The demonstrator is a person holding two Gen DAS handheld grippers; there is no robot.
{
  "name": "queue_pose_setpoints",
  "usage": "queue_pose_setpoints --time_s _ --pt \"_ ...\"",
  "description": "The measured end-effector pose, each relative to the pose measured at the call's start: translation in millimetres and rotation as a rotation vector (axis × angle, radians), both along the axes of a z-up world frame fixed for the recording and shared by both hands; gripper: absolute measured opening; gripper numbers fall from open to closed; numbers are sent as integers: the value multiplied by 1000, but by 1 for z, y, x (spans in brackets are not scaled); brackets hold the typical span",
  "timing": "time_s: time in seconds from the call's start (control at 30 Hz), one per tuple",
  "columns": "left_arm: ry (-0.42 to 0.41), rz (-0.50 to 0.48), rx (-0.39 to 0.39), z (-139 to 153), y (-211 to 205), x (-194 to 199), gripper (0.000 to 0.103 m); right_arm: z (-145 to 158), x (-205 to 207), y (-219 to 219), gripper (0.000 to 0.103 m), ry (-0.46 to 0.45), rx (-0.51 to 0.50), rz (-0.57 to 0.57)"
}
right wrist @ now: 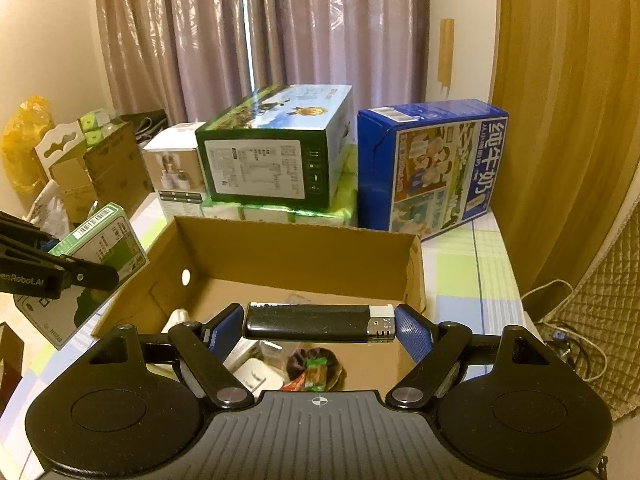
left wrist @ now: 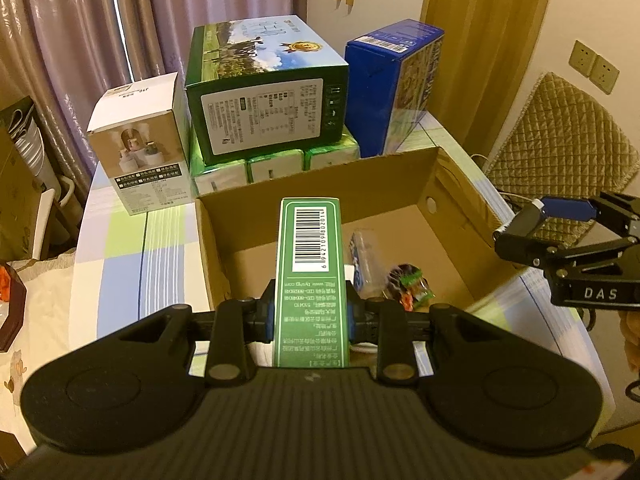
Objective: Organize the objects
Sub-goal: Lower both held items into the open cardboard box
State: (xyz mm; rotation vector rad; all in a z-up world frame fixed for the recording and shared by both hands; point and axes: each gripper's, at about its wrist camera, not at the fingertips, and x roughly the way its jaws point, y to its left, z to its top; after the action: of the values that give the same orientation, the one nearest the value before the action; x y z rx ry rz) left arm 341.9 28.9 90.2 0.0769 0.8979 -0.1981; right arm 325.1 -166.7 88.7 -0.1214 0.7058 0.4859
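Low in the left wrist view, the left gripper (left wrist: 310, 318) is closed narrowly on a slim green carton (left wrist: 310, 276), gripped near its lower half. The carton's far end, with a white barcode label, reaches over the near edge of an open cardboard box (left wrist: 448, 208). Its small white print is too blurred to read.

In the right wrist view, the right gripper (right wrist: 320, 326) is spread fairly wide, its blue pads pressing the two ends of a black lighter (right wrist: 308, 323) held crosswise above the box. The gripper body hides the box's near wall and much of its floor. What shows inside is a snack packet (right wrist: 314, 372) with green on its wrapper, a white item (right wrist: 256, 374) and something clear, none distinct enough to name.

At the right edge of the left view, the other gripper's arm reads "DAS"; at the left edge of the right view, lettering is cut to "en Robot.AI".

Behind the box, centre frame, a green milk case (right wrist: 276, 152) rests on green tissue packs (right wrist: 280, 212). A blue case (right wrist: 432, 168) printed "纯牛奶" stands to its right, and a white box (left wrist: 140, 152) to its left, all on a checked tablecloth (left wrist: 120, 240).
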Motion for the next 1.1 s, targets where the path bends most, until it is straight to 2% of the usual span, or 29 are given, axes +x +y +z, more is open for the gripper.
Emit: queue_pose_setpoints --time_s 0.4,0.77,1.03,1.07,1.1 --pt "30 22 8 -27 1 42 25 -23 29 6 79 34 -9 -5" --pt "46 40 0 -51 4 56 25 -38 39 8 79 53 -21 -7" --pt "33 56 -16 -55 8 67 25 -41 43 10 79 53 -20 -7" --pt "25 62 -18 -55 8 68 26 -41 43 10 79 54 -20 -8" --pt "16 77 -13 -53 10 70 35 -42 44 10 79 54 -19 -10"
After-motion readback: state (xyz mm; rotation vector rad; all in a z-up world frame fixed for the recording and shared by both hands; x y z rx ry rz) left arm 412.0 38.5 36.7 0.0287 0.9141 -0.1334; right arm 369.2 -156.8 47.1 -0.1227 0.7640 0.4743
